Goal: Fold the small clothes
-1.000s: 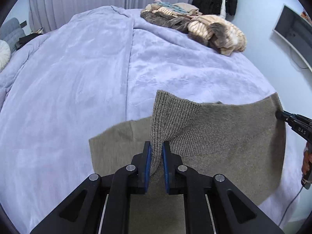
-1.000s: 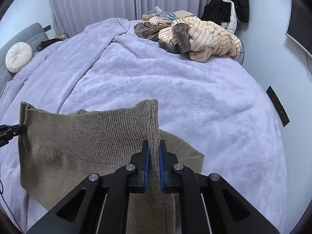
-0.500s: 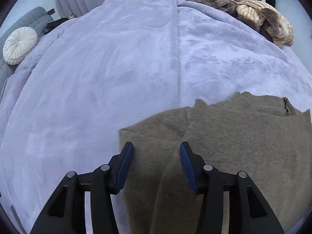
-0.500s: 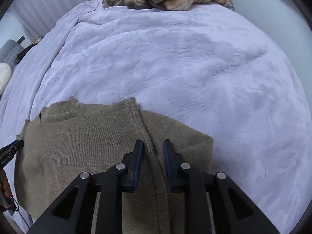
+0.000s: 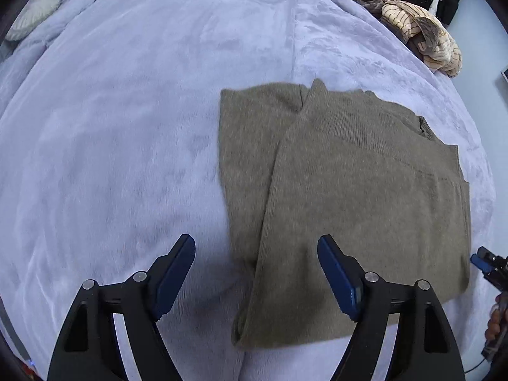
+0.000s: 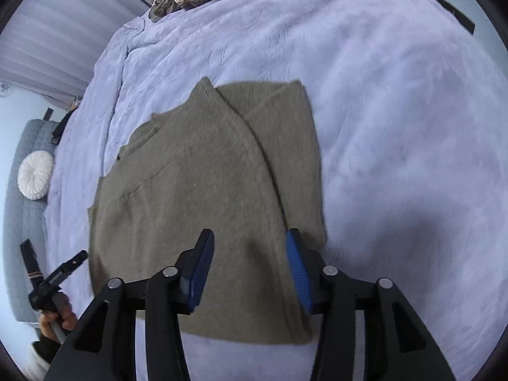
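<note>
Released since the earlier frame, the sweater [image 5: 355,197] [image 6: 203,197] is laid folded on the blanket [image 5: 127,127]; both grippers [image 5: 256,273] [image 6: 250,266] are held spread wide, empty.

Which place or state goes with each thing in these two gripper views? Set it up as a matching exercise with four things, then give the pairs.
Things:
1. olive knit sweater
2. round white cushion
3. pile of striped clothes
4. left gripper

Places or states:
A. heaped at the far edge of the bed
B. open, holding nothing
C. folded, lying flat on the lavender blanket
D. on the grey sofa beside the bed

Pairs: 1-C, 2-D, 3-A, 4-B
</note>
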`<state>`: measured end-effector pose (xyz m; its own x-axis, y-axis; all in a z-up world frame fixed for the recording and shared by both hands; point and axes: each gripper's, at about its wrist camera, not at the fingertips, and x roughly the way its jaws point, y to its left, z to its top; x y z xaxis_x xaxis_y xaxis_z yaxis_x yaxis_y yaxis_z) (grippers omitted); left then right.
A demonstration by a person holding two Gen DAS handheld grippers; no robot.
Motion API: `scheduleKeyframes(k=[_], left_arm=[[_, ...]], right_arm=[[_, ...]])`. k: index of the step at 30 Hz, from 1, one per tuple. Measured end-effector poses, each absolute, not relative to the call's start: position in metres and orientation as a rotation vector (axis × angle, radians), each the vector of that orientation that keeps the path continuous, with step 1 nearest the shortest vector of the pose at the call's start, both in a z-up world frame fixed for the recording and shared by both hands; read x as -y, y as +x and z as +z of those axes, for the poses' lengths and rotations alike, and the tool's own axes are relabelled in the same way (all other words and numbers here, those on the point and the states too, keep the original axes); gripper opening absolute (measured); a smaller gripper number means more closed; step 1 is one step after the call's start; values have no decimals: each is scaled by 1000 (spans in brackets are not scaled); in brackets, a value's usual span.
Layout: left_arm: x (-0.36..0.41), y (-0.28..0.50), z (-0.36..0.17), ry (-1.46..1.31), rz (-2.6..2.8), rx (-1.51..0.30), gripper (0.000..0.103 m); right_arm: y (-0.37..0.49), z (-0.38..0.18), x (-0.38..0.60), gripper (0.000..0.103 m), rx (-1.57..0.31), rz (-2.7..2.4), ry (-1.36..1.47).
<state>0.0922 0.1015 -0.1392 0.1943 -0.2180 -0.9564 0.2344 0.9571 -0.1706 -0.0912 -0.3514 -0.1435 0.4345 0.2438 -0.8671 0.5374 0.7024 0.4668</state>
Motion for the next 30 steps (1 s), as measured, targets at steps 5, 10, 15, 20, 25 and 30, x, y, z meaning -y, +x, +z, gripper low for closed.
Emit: scheduleKeyframes(k=[5,10,15,20,25,30], left_arm=[[-125,61,-161,-113,-304,-1454,80],[-117,51,-181,-173,-306,-1469,80],[-93,58,-182,-75,-359,-1442,23],[-82,44,-151,19,-448,-1349,14],[-88,41,-166,8,-436,-1382,14],[-103,36,-176,2,-432,-1396,18]], right_arm=[[-135,-156,333,65,-1155,-135,985],[-166,-187,324,65,-1130,-200,1189],[-162,-216,335,46,-932,-293,1426],[-119,-178,322,10,-1086,-282,1048],[-106,-154,308,10,-1147,-277,807],[-110,-198,309,12,-1227,-300,807]])
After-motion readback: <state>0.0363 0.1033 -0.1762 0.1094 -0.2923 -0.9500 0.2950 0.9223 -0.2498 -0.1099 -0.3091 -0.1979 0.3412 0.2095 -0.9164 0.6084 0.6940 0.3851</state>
